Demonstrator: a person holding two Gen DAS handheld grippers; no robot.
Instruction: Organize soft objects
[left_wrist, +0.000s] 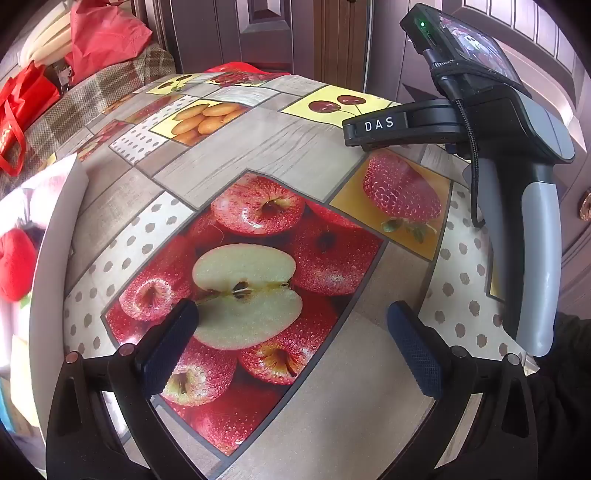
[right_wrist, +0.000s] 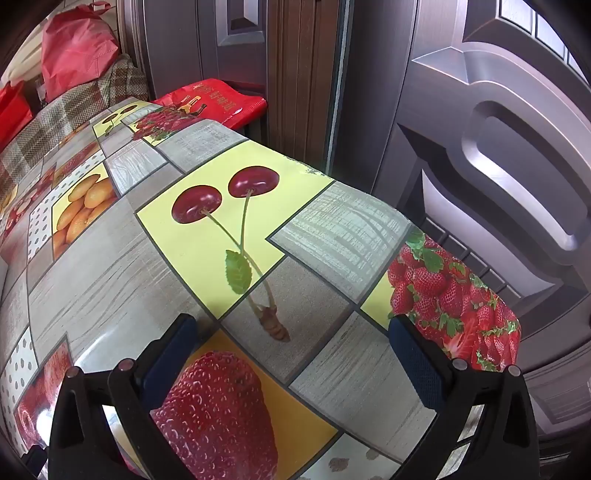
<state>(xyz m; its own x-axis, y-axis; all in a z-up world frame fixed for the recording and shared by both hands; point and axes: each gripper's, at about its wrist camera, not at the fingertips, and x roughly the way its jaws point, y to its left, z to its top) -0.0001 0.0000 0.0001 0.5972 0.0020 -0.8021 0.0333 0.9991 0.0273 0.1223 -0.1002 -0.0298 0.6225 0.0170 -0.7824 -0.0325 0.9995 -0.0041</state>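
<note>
My left gripper is open and empty, held low over the fruit-print tablecloth. At the left edge stands a white bin with a red soft object inside it; the rest of its contents are cut off by the frame edge. My right gripper is open and empty, held over the table's right part near the printed cherries. The right gripper's body and handle show at the upper right of the left wrist view, held above the table.
A checked sofa with red bags and a red cushion lies behind the table. A red bag sits at the table's far end. Dark doors stand close along the table's right edge.
</note>
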